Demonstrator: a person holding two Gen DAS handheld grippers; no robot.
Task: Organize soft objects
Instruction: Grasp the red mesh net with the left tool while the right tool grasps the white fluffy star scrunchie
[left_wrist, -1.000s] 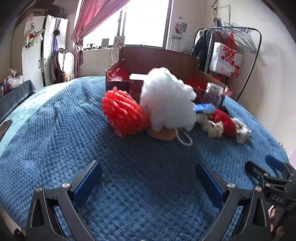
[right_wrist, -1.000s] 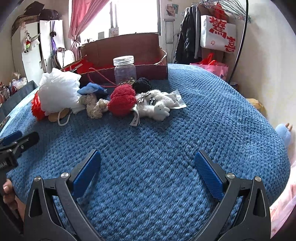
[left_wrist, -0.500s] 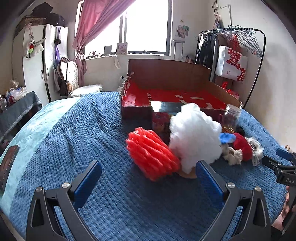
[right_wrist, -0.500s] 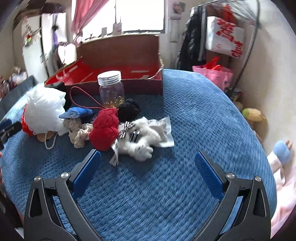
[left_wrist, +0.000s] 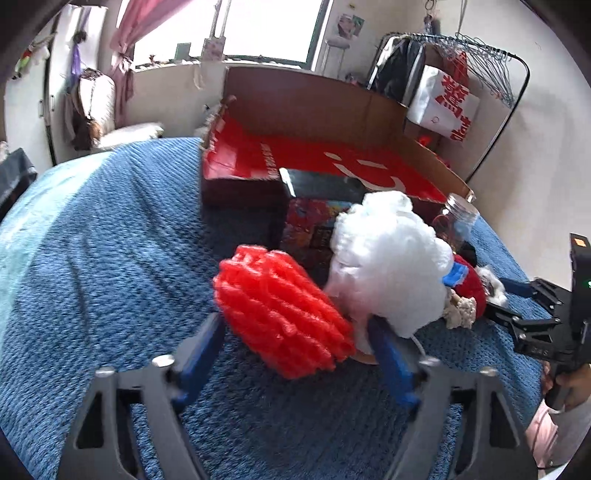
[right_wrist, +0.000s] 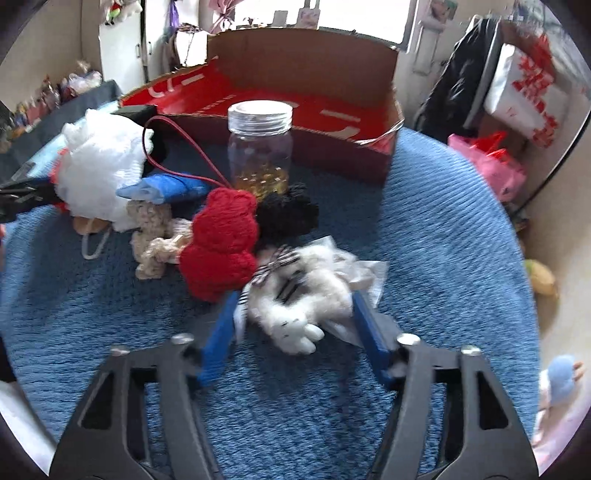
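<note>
Closing on two soft toys on the bed.
Left tool (left_wrist: 295, 339) narrowing around the springy red mesh pouf (left_wrist: 280, 310), right tool (right_wrist: 291, 325) around the limp white plush (right_wrist: 295, 314); neither pinched yet, so grip mid-body.

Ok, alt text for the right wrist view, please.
The right gripper, its jaws just closing, straddles a white plush toy on a blue blanket. Behind lie a red knitted toy, a white mesh pouf, a lidded glass jar and an open cardboard box.
</note>
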